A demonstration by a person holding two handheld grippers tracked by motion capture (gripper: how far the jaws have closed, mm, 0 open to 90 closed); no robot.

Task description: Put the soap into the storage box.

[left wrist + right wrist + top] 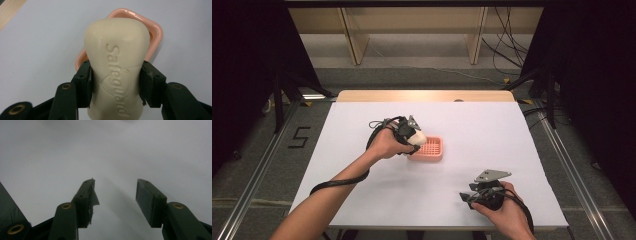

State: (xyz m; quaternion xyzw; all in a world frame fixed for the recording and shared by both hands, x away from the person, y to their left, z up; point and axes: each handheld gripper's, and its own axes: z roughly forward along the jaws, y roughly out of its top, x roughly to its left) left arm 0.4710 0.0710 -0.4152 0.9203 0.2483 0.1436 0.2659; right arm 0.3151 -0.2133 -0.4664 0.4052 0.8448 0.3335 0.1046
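A cream bar of soap (117,67), stamped "Safeguard", is clamped between the jaws of my left gripper (115,82). In the high view that gripper (413,134) holds the soap (419,138) over the left edge of a pink soap dish (432,150) with a ribbed floor. The dish's rim (155,32) peeks out behind the soap in the left gripper view. My right gripper (468,196) rests near the table's front edge, far from the dish. Its jaws (115,195) stand apart over bare white surface with nothing between them.
The white table sheet (492,125) covers a wooden table whose far edge (422,95) shows. Wooden shelf legs (354,40) and loose cables (507,45) lie on the floor beyond. Dark curtains flank both sides.
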